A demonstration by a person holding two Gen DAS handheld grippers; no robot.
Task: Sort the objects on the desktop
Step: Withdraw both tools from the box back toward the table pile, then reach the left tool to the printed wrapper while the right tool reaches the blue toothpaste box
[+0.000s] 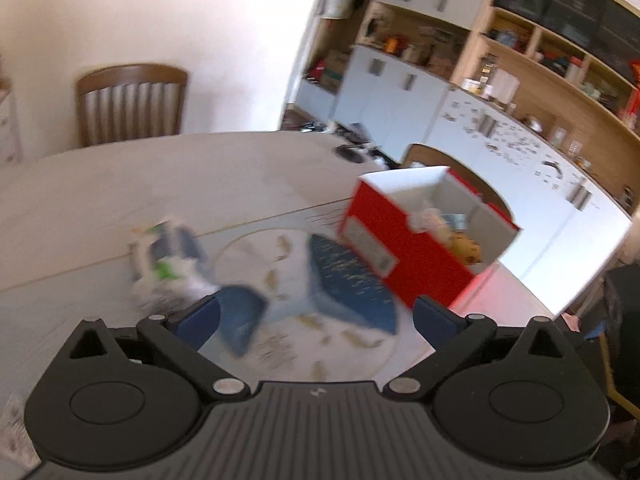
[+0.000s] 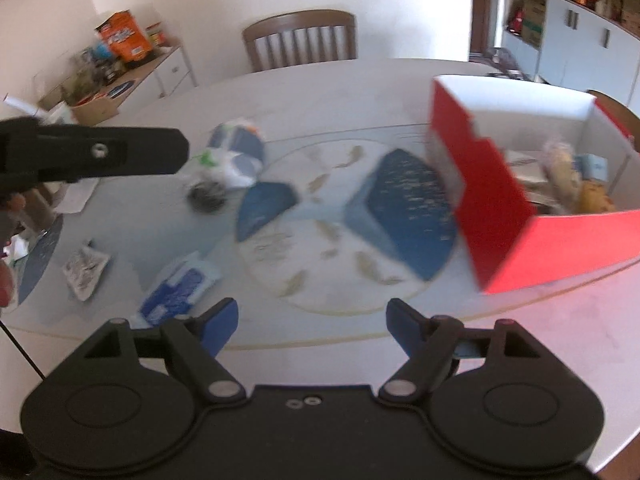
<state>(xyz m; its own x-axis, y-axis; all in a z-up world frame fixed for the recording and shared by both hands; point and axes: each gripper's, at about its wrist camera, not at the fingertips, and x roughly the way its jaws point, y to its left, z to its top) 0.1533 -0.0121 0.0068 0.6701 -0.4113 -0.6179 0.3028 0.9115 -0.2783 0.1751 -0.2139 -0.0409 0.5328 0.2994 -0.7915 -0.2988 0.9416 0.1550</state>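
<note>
black gripper bodies [image 2: 312, 316] with blue jaws and silver pivot screws.

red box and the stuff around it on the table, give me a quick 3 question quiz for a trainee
1. True or false: the red box is empty.
2. Multiple choice: the crumpled blue and white bag lies where, seen from the right wrist view? A) inside the box B) on the table left of the round mat C) between the right gripper's fingers
3. Short answer: is either gripper holding anything?

Key
1. False. Several items lie inside it, too blurred to name.
2. B. It rests on the table beside the round mat.
3. No. The left gripper and right gripper are both open with nothing between their fingers.
</note>
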